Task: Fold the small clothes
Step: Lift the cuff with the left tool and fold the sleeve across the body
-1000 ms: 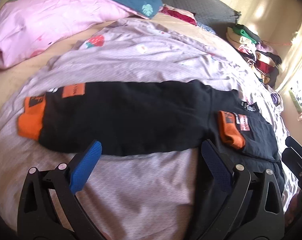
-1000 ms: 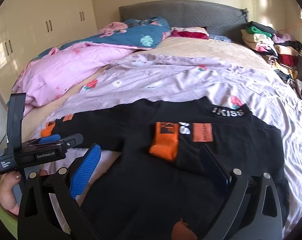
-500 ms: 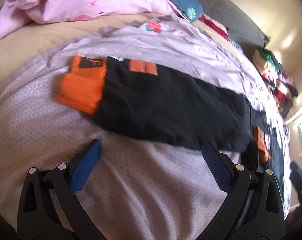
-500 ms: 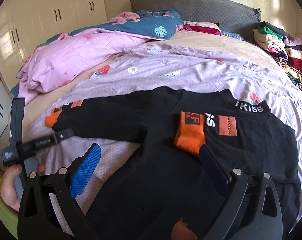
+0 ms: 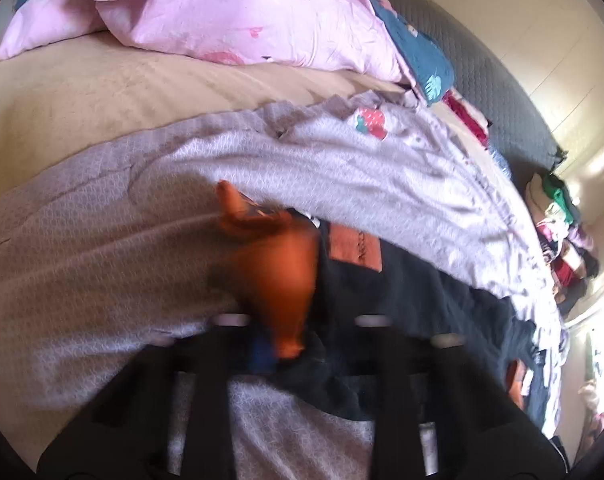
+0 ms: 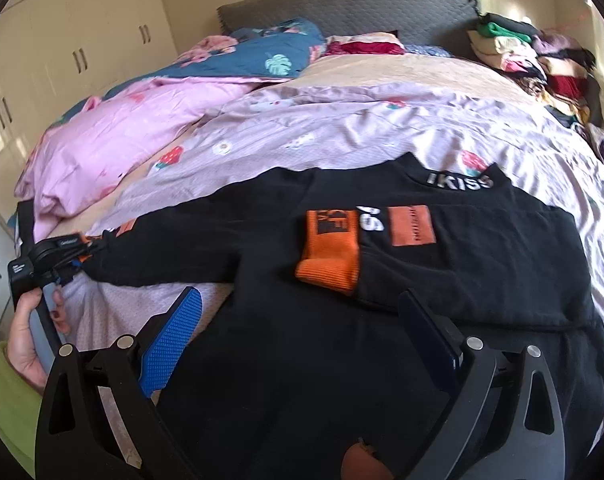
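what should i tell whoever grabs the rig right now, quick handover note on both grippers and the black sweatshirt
Left gripper: shut on the orange cuff of the outstretched sleeve; view is blurred.
Right gripper: open, holding nothing, hovering over the lower body of the black sweatshirt.
Sweatshirt lies flat on the lilac sheet, collar toward the headboard.
Done: the other sleeve is folded across the chest, its orange cuff resting near the middle.
Left: probably bring the gripped sleeve across, then fold the body up from the hem.
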